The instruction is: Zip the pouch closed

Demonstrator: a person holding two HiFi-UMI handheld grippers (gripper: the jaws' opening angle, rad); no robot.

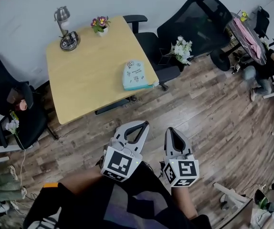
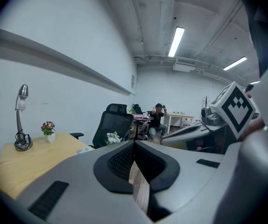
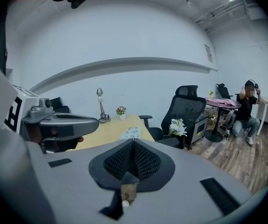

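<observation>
One rounded pouch (image 1: 138,74) on square wooden table (image 1: 87,78)

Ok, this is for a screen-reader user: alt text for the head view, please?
From above, a person holds the left gripper and right gripper, both shut and empty, over a wood floor, short of a wooden table. A pale blue pouch lies near its right edge; a lamp and flower pot stand farther back.

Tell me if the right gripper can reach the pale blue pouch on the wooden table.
Probably not yet: the right gripper hangs over the floor, short of the pale blue pouch on the wooden table. Nothing blocks the way.
</observation>
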